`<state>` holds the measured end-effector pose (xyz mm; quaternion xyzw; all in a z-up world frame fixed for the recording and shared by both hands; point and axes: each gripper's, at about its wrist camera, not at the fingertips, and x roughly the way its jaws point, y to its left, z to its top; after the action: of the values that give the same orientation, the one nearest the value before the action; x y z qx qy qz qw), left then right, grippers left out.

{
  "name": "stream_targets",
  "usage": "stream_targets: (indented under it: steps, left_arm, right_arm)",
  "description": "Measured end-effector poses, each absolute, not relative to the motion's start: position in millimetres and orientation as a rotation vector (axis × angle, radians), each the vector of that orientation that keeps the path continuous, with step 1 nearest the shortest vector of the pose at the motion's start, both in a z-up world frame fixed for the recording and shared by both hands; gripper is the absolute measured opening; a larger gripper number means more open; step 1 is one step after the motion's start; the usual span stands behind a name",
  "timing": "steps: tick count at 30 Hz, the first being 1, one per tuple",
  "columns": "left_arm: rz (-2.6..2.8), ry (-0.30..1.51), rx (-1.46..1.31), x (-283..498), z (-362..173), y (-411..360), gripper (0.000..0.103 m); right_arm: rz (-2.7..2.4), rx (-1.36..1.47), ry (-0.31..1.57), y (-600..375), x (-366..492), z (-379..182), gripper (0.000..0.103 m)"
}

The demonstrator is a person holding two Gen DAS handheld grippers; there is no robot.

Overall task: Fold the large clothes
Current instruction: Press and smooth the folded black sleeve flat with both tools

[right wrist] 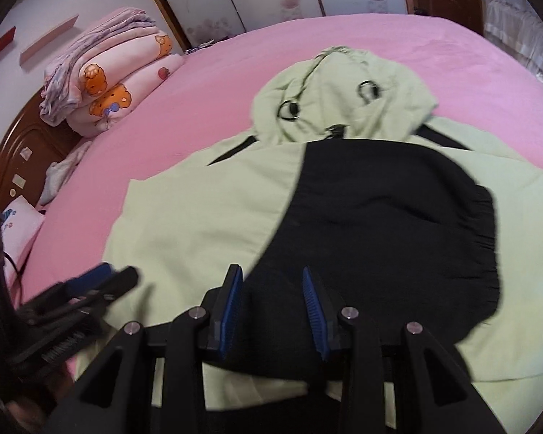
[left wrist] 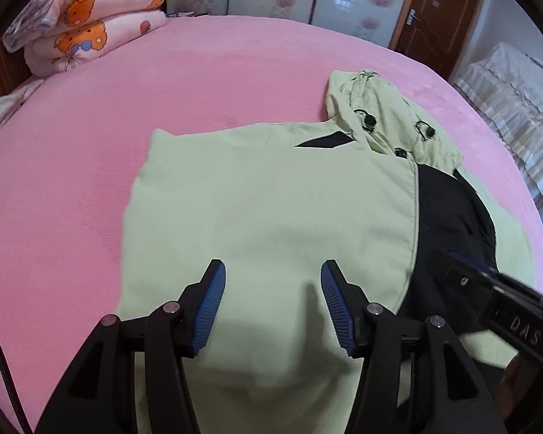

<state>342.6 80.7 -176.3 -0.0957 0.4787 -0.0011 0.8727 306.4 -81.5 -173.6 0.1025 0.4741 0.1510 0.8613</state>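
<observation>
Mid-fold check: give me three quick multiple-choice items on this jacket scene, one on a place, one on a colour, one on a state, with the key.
1. Where does the hood lie?
A. At the far end of the jacket, flat on the bed
B. Under the blanket stack
C. Hanging off the bed

2. What colour is the panel under the right gripper?
A. Red
B. Black
C. White

3. How does the left gripper stand?
A. Shut on the hood
B. Shut on the blanket stack
C. Open, nothing between its pads

Key: 1 A, the hood rests beyond the body on the pink sheet; 2 B, dark fabric fills that patch; 3 C, green cloth shows clear between the blue pads.
</observation>
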Motion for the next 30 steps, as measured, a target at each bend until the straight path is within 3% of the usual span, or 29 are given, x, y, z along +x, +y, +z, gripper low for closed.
stream_targets:
  steps: [11, 16, 20, 25, 30]
  left_arm:
    - [0.056, 0.997, -0.126, 393, -206, 83, 0.054]
    - [0.076, 0.998, -0.098, 400, -211, 101, 0.075]
    - [0.075, 0.998, -0.083, 403, -215, 107, 0.081]
    - [0.082, 1.006, -0.074, 403, -215, 111, 0.085]
    - [0.09, 1.024, -0.066, 393, -205, 110, 0.085]
  right_arm:
    - [0.131, 0.166, 1.0, -129, 359, -195, 0.035]
    - [0.052, 0.217, 1.003, -199, 361, -203, 0.029]
    - [0.054, 0.198, 0.992, -212, 347, -199, 0.026]
    - [-0.016, 0.14, 0.98, -215, 335, -196, 0.043]
    - [-0.026, 0.219, 1.01, -228, 322, -195, 0.044]
